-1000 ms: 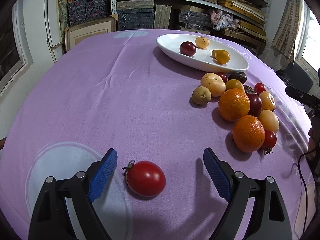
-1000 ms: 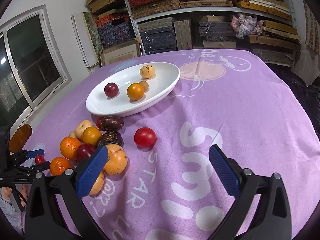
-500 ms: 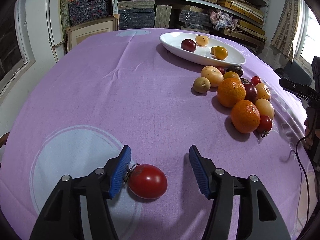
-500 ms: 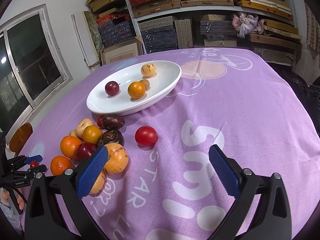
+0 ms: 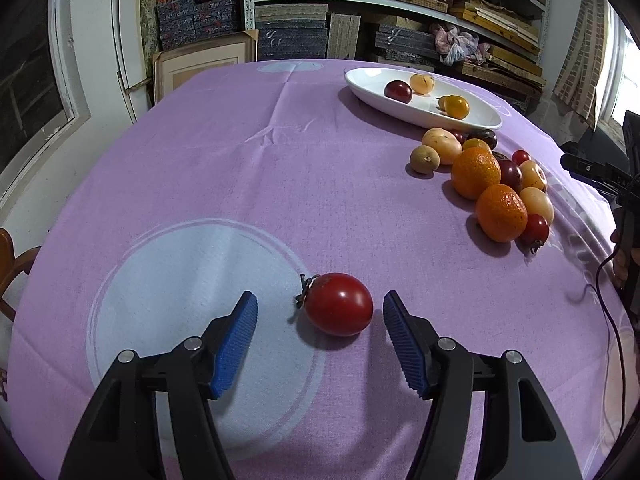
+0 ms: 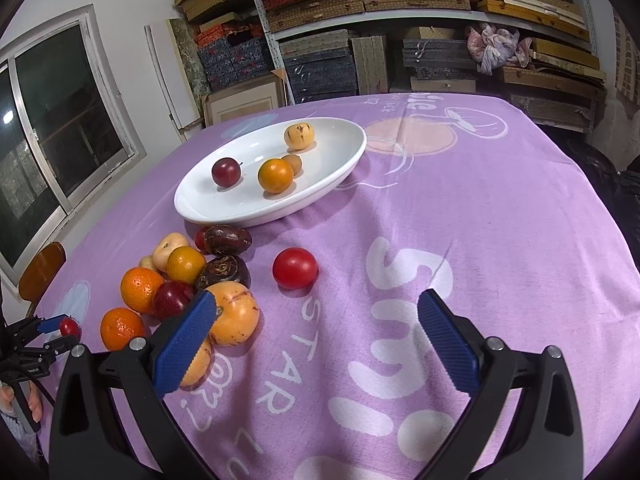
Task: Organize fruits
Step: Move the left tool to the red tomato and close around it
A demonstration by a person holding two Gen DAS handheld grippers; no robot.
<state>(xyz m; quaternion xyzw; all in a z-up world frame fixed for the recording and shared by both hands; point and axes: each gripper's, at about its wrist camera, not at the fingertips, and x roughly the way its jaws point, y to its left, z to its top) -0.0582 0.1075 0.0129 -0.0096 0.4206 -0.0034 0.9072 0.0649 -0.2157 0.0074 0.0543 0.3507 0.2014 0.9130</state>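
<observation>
A red tomato (image 5: 338, 304) with a green stalk lies on the purple cloth between the blue pads of my left gripper (image 5: 319, 295). The jaws are opening and neither pad touches it; the right pad is the nearer. From the right wrist view the left gripper (image 6: 52, 326) is small at the far left, with the tomato (image 6: 70, 326) at its tips. My right gripper (image 6: 317, 296) stands open over bare cloth, short of another red tomato (image 6: 295, 268). A white oval dish (image 5: 400, 108) (image 6: 332, 176) holds a few small fruits. A pile of oranges, plums and pale fruits (image 5: 480, 172) (image 6: 180, 280) lies in front of it.
The right gripper's body and a hand (image 5: 624, 208) show at the right edge of the left wrist view. Behind the table (image 6: 520, 240) stand shelves of stacked boxes (image 6: 340, 60). A wooden chair back (image 6: 40, 272) sits at the left edge, below a window.
The left jaws narrowed from wide around the tomato, then widened slightly. The tomato, against the left pad half a second ago, now lies farther ahead and nearer the right pad. The right gripper kept still.
</observation>
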